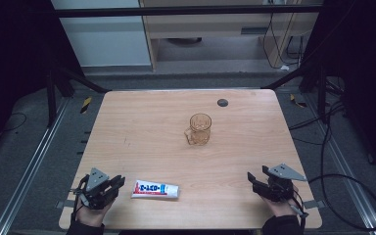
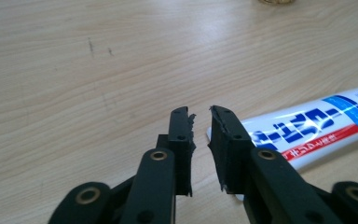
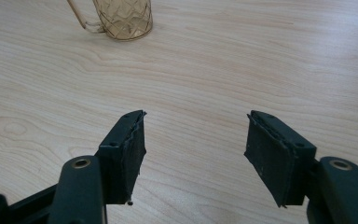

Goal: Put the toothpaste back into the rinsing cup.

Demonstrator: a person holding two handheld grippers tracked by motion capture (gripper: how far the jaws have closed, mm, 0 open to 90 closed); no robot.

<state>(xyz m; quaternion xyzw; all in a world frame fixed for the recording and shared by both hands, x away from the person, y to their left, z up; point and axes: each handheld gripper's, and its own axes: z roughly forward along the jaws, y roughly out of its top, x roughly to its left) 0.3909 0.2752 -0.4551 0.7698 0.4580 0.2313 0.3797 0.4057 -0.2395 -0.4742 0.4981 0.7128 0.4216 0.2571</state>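
High view is showing nothing begun: toothpaste tube (image 1: 155, 189) lying untouched beside your left hand-held gripper (image 1: 111, 185), nearly pressed together. Your right hand-held gripper (image 1: 255, 182) is waiting spread, amber mug (image 1: 199, 129) standing mid-desk (image 1: 142, 127).

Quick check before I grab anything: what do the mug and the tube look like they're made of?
Mug: amber see-through glass or clear plastic, with a faceted diamond pattern; which one, I can't tell. Tube: glossy white soft plastic or laminate, printed blue and red, with a sheen along its length.
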